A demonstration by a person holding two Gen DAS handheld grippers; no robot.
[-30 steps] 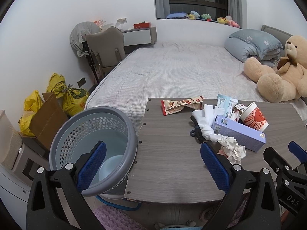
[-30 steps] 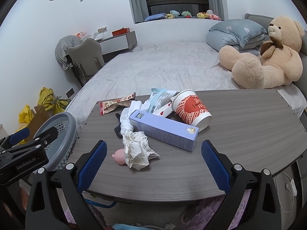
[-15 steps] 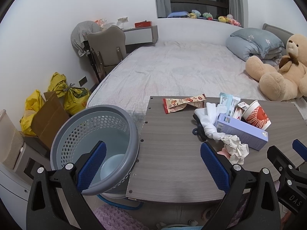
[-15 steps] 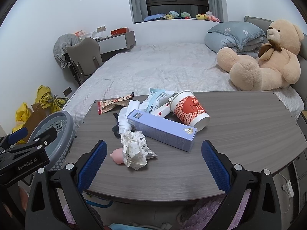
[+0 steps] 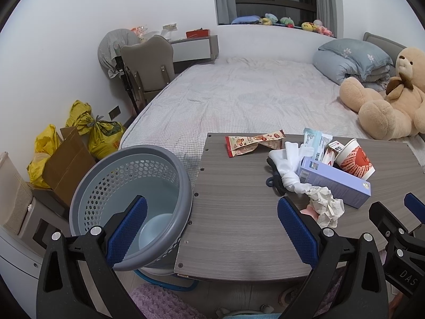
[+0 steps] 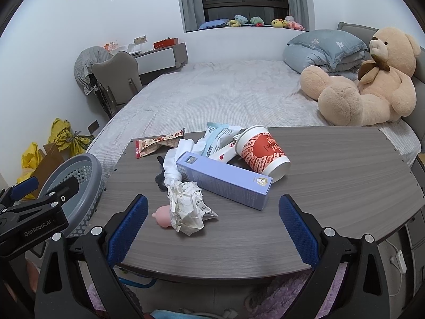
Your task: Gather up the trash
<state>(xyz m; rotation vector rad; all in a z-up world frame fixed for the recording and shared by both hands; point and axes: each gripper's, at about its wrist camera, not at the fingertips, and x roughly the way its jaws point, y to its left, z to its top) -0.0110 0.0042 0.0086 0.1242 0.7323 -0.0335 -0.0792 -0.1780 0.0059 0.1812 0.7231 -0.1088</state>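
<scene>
A pile of trash lies on the grey wooden table point(image 6: 332, 186): a crumpled paper ball point(image 6: 186, 207), a lilac box point(image 6: 225, 180), a red paper cup point(image 6: 261, 152) on its side, a snack wrapper point(image 6: 156, 143), a white cloth point(image 6: 172, 164) and a small pink object point(image 6: 163, 215). A grey perforated bin point(image 5: 127, 186) stands at the table's left end. My left gripper point(image 5: 209, 228) is open and empty above the table's near left corner and bin. My right gripper point(image 6: 212, 226) is open and empty, just short of the paper ball.
A bed point(image 6: 225, 95) with a teddy bear point(image 6: 372, 79) and folded duvet lies behind the table. Yellow bags point(image 5: 98, 133) and a cardboard box point(image 5: 66, 162) sit on the floor left of the bin. A chair point(image 5: 148, 63) and desk stand by the far wall.
Both grippers have drawn back and risen slightly, so the table and trash look a little farther away. Both stay open and nothing on the table has moved.
</scene>
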